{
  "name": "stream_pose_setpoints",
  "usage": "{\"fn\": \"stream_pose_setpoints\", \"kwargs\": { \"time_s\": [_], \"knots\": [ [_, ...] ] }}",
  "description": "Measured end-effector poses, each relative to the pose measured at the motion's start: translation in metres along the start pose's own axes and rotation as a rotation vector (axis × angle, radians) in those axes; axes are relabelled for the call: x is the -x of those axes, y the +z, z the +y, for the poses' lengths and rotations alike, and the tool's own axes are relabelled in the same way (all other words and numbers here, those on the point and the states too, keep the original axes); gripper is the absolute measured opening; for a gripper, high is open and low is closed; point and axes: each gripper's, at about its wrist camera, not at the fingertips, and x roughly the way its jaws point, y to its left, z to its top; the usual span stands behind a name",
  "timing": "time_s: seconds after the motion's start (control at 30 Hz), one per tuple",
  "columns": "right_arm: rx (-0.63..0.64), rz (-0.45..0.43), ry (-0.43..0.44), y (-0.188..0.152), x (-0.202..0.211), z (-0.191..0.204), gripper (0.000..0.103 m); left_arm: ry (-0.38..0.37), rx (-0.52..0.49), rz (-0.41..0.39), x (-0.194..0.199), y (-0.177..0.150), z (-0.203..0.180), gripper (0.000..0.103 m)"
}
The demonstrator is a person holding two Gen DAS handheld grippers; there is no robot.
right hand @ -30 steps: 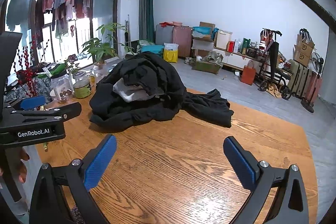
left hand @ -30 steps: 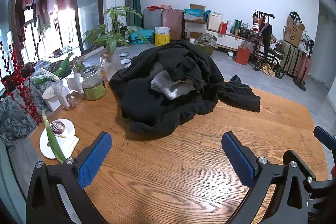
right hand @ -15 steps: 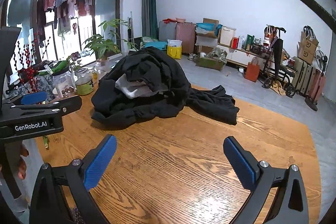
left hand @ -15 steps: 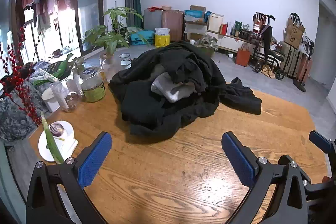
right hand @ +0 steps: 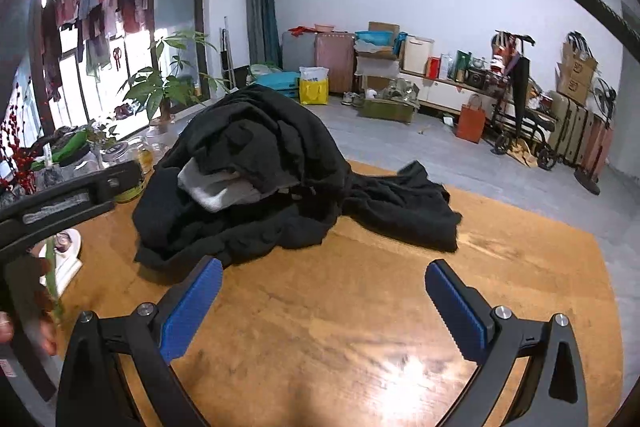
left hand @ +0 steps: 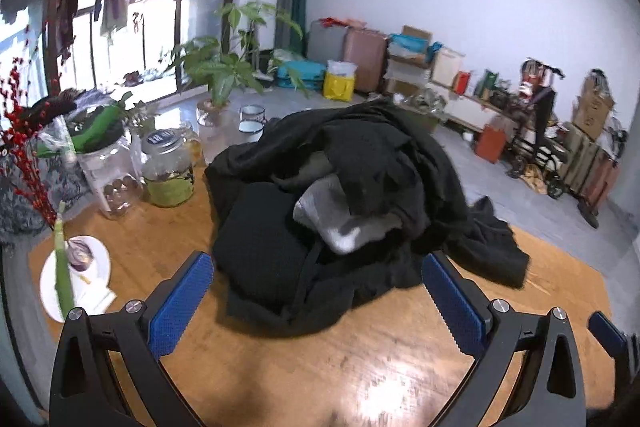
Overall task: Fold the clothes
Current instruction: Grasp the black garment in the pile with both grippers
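I have both sets of jaws spread wide and holding nothing, the left gripper (left hand: pixel 316 291) hovering just short of the near hem of the clothes pile (left hand: pixel 332 211) and the right gripper (right hand: pixel 320 299) over bare desk (right hand: pixel 360 327) further back from it, which I judge is simply the approach before a first grab. The pile is a crumpled black heap with a grey garment (left hand: pixel 340 223) poking out, mid-desk beside the glass jars (left hand: pixel 168 167). Its black sleeve (right hand: pixel 404 211) trails toward my right, so the long axis runs roughly left to right.
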Motion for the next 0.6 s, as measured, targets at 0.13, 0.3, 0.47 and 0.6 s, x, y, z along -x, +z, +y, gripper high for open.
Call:
{"fn": "stream_pose_setpoints", "kwargs": {
  "time_s": [0.13, 0.3, 0.47, 0.6],
  "knots": [
    [0.034, -0.031, 0.017, 0.023, -0.03, 0.002, 0.102, 0.048, 0.05, -0.01, -0.042, 0.012, -0.005, 0.103],
    [0.086, -0.03, -0.019, 0.055, -0.087, 0.006, 0.102, 0.089, 0.036, -0.004, -0.088, 0.033, -0.006, 0.103],
    [0.104, 0.032, 0.04, 0.079, -0.156, 0.009, 0.093, 0.046, 0.056, 0.05, -0.137, 0.055, 0.002, 0.092],
    [0.059, 0.058, 0.077, 0.089, -0.2, 0.011, 0.085, -0.106, 0.165, 0.098, -0.163, 0.055, 0.012, 0.076]
  ]
}}
